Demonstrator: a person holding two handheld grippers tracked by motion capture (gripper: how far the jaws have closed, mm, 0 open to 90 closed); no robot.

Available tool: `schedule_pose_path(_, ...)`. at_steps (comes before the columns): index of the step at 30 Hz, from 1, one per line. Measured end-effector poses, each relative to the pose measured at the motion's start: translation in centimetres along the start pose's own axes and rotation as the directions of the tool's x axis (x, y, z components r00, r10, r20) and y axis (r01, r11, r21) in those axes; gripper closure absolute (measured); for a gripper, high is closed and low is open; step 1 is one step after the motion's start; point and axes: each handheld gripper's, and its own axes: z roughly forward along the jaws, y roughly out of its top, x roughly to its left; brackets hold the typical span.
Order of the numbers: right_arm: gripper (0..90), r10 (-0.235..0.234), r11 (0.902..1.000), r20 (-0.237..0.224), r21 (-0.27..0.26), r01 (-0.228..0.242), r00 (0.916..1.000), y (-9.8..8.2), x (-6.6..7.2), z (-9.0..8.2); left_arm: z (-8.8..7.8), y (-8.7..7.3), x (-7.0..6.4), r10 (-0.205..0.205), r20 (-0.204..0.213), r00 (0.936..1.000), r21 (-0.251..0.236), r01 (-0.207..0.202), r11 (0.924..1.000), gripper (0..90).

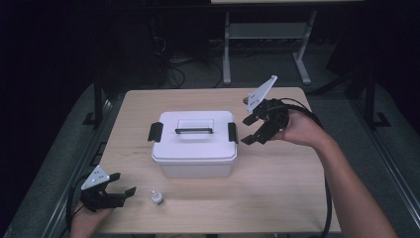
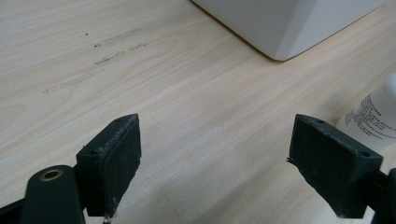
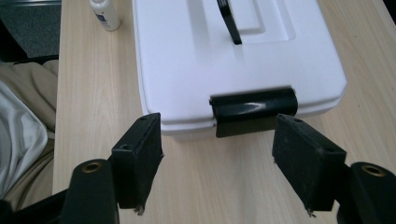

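Two tools, both released and gripping nothing. Right tool (image 1: 251, 130) lined up on right latch (image 3: 252, 111) of white box (image 1: 194, 144), likely for unclasping. Left tool (image 1: 120, 193) low over tabletop (image 1: 277, 183) beside small bottle (image 1: 157, 198). Box contents hidden; bottle label too small to read.

One white box (image 1: 194, 144), two black latches (image 1: 155, 131), one small bottle (image 1: 157, 198), two grippers (image 1: 119, 192), one table (image 1: 277, 183).
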Motion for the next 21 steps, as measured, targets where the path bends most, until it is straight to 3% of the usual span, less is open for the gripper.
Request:
schedule_pose_path(6, 34.2, -0.034, 0.9993, 0.004, 0.013, 0.034, 0.9994, 1.2, -0.2, 0.5, -0.3, 0.1, 0.1, -0.006, -0.005, 1.0000, -0.019, 0.006, 0.9998, 16.7)
schedule_pose_path(21, 36.6, -0.077, 0.9970, -0.034, 0.005, 0.078, 0.9964, 4.7, -0.4, 2.4, 0.1, 0.1, -0.1, 0.003, 0.005, 1.0000, 0.005, -0.003, 1.0000, 16.8)
